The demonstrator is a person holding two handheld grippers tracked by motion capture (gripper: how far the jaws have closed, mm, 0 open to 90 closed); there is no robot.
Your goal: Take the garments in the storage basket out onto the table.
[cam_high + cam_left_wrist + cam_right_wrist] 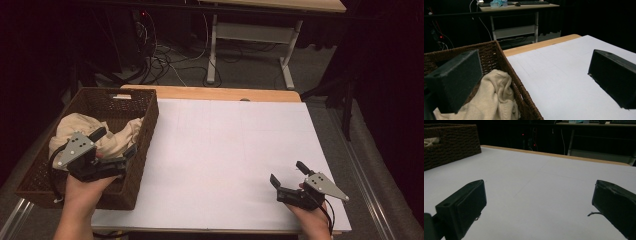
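Cream cloth (85,131) in basket (145,135), under wide-apart left gripper (116,142)

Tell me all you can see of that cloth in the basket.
The cloth is cream, soft and knitted-looking, lying crumpled in a heap inside the brown woven basket at the table's left edge. Folds bunch against the basket's right wall. The left gripper hovers over it, jaws open, gripping nothing.

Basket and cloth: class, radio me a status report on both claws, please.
Left claw open over basket, above cream cloth. Right claw open, nothing held, low over white sheet. Nothing in the way.
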